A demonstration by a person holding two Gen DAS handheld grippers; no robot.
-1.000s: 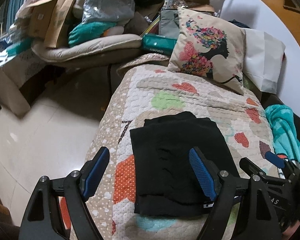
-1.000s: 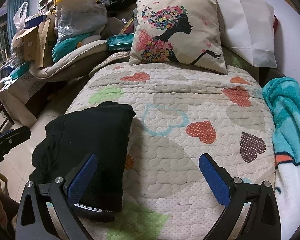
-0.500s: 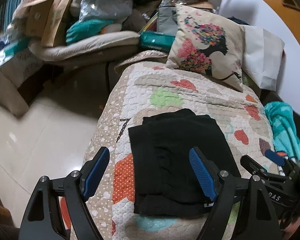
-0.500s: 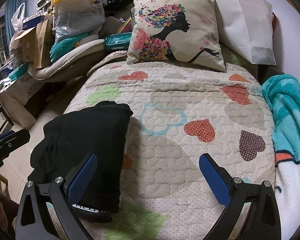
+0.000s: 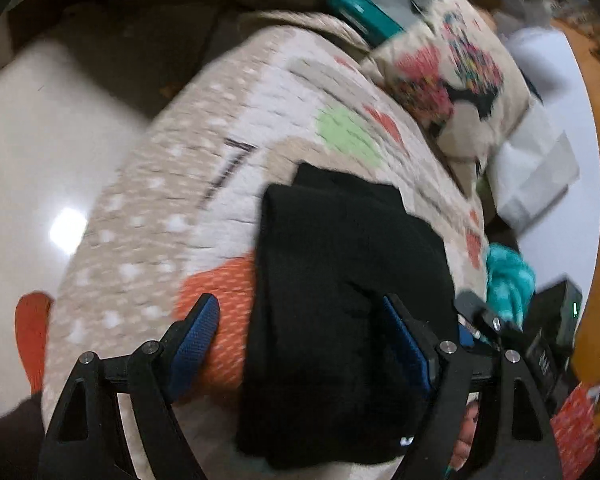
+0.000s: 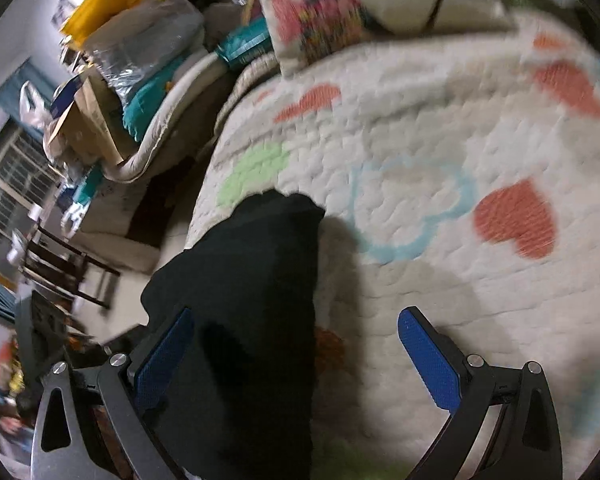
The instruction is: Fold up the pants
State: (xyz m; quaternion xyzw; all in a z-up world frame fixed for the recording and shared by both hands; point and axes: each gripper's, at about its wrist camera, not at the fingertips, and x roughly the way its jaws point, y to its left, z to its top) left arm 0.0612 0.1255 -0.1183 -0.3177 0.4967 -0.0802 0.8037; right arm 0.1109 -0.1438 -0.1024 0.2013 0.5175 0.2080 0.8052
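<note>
Left wrist view: folded black pants lie on the bed quilt, running lengthwise away from the left tongs.
Both tongs are spread apart, holding nothing. The near end sits between the left fingers; from the right tongs the pants lie off to the left, so the left hand looks nearer.

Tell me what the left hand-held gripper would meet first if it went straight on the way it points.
Most likely the folded black pants: they fill the space between the open fingers of the left hand-held gripper, lying on the heart-patterned quilt. The frame is blurred, so depth is uncertain.
</note>
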